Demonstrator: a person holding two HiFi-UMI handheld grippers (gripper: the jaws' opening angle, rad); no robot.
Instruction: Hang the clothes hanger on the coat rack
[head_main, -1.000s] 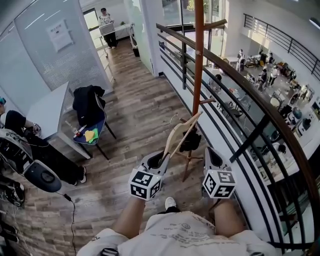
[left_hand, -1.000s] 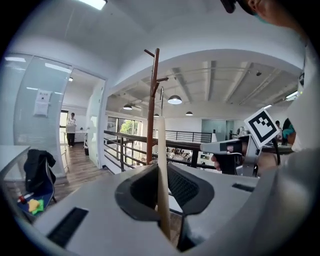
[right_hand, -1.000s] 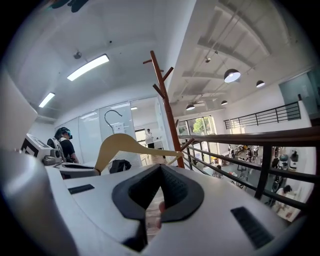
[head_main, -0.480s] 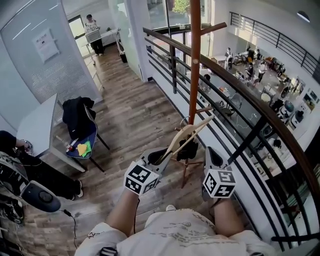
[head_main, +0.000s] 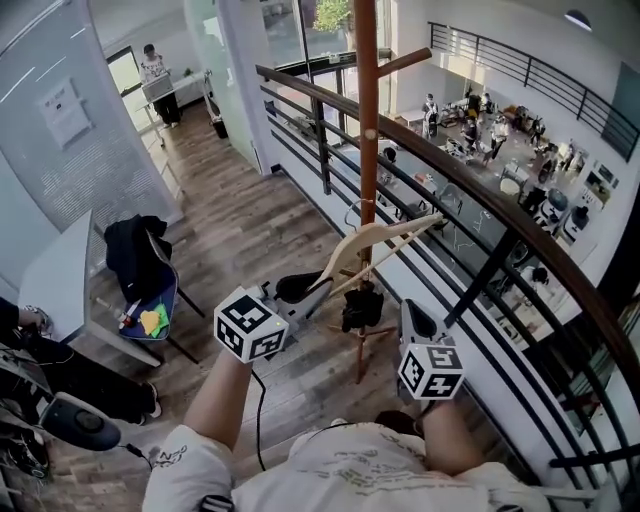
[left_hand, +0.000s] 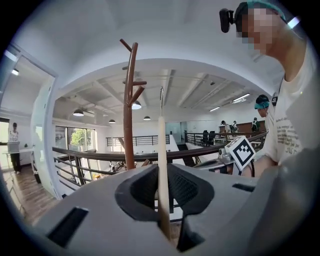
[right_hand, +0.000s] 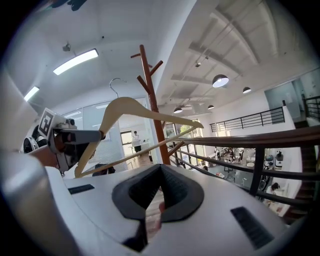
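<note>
My left gripper (head_main: 298, 289) is shut on one end of a pale wooden hanger (head_main: 375, 238), holding it out in the air close to the brown coat rack (head_main: 368, 140). The hanger crosses the pole in the head view, its wire hook (right_hand: 116, 82) upward and free of any peg. In the left gripper view the hanger (left_hand: 161, 150) stands edge-on between the pads of that gripper (left_hand: 161, 175), with the rack (left_hand: 129, 110) just left of it. My right gripper (head_main: 412, 313) hangs lower right of the hanger, shut and holding nothing (right_hand: 160, 172).
A dark curved railing (head_main: 480, 205) runs just behind the rack, with a lower floor full of people beyond it. The rack's base legs (head_main: 362, 340) stand on wood flooring. A chair with a dark jacket (head_main: 135, 255) and a white table (head_main: 60, 290) sit at the left.
My left gripper has risen and swung left with the hanger, which now lies flatter and higher against the pole. The right gripper has barely shifted.
</note>
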